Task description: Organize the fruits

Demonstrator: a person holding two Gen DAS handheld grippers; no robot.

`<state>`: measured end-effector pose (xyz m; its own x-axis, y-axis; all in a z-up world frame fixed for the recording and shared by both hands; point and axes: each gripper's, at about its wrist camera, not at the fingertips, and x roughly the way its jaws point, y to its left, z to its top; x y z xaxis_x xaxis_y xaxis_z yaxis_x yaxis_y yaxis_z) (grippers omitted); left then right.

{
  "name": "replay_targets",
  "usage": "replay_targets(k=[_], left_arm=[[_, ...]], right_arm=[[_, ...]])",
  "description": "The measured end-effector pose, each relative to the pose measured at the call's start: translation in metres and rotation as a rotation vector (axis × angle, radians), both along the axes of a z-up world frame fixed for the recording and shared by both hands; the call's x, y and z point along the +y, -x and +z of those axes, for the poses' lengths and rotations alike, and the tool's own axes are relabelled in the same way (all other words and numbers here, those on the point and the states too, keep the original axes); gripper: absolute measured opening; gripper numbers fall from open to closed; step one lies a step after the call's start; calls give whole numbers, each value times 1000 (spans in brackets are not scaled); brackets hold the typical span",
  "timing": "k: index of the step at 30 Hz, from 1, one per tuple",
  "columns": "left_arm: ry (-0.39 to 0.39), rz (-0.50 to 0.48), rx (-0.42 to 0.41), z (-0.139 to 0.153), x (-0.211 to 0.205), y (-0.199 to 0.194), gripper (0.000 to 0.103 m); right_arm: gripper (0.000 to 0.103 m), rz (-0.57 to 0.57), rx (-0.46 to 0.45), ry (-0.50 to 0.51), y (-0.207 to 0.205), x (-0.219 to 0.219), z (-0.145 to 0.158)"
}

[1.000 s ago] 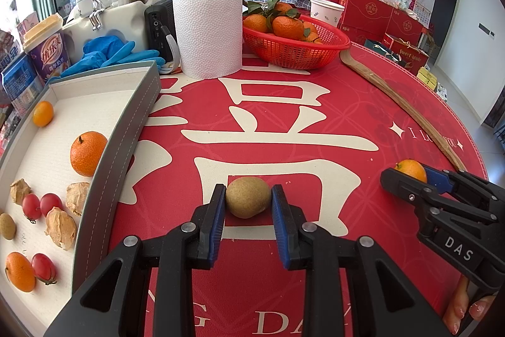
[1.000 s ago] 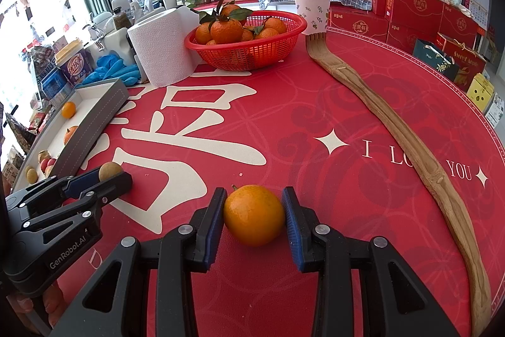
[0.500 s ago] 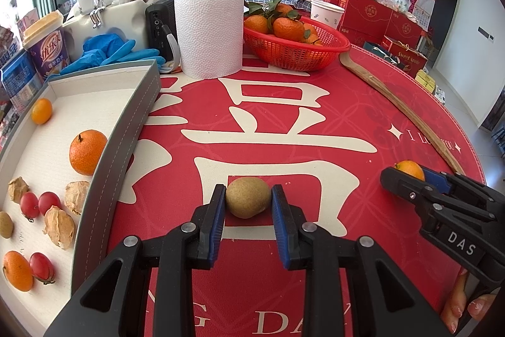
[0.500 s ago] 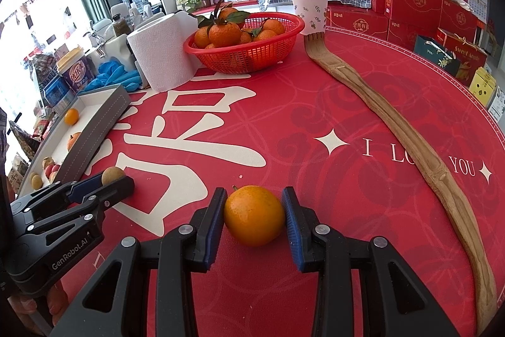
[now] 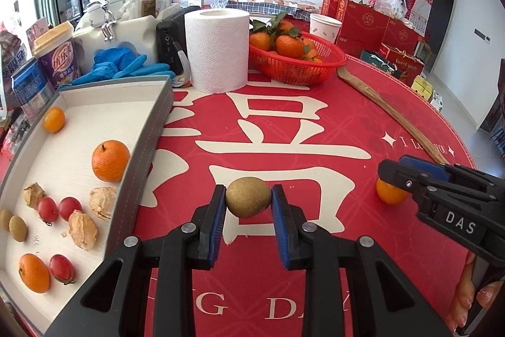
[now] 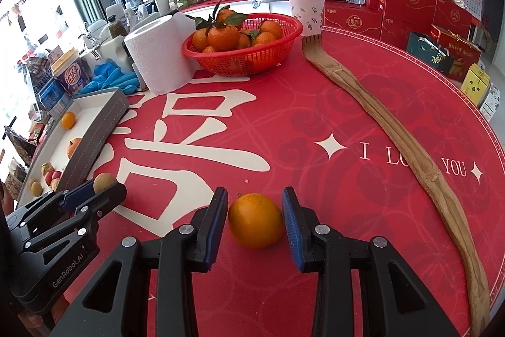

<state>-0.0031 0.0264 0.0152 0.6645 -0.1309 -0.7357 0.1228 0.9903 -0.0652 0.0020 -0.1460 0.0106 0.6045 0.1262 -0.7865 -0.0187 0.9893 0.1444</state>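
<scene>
My left gripper point(image 5: 248, 195) is shut on a small round brown fruit point(image 5: 248, 197), its blue pads pressing both sides just above the red cloth. My right gripper point(image 6: 254, 195) has its pads against the sides of a small orange point(image 6: 255, 220) that sits low between them, down on the cloth. Seen from the left wrist, the orange point(image 5: 391, 191) shows under the right gripper point(image 5: 397, 169). At the left stands a grey tray point(image 5: 148, 141) holding oranges, red cherry tomatoes, walnuts and small brown fruits.
A red basket point(image 5: 334, 59) of leafy oranges stands at the back, with a paper roll point(image 5: 217, 49) and blue gloves point(image 5: 123, 65) to its left. A long wooden back scratcher point(image 6: 394, 131) runs down the right side. A paper cup point(image 6: 306, 8) and red gift boxes lie beyond.
In the left wrist view the orange now shows below the right gripper's near finger instead of above it. Both grippers keep the same narrow opening on their fruits.
</scene>
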Motion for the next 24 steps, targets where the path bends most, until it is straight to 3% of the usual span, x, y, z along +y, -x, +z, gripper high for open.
replay_targets(k=[8,16,18,19,20,24], left_arm=[[57,93,-52,23,45,7,31],[110,197,-63,28,95,12,31],[124,208,-60,28,103,13,31],[130,213,-60,28,105,12,31],[134,216,-61,28,107,13,31],[143,224,-65,30,111,14,31]], right_arm=[[37,68,-47,19,-10,42,38],[37,145,-36,32,-26,92,46],[49,136,-16,107,-26,94,40],[74,113,-12,151,-24,91,35],[85,85,-17,179,-20,84,31],[85,13,41,158,-10,51,8]])
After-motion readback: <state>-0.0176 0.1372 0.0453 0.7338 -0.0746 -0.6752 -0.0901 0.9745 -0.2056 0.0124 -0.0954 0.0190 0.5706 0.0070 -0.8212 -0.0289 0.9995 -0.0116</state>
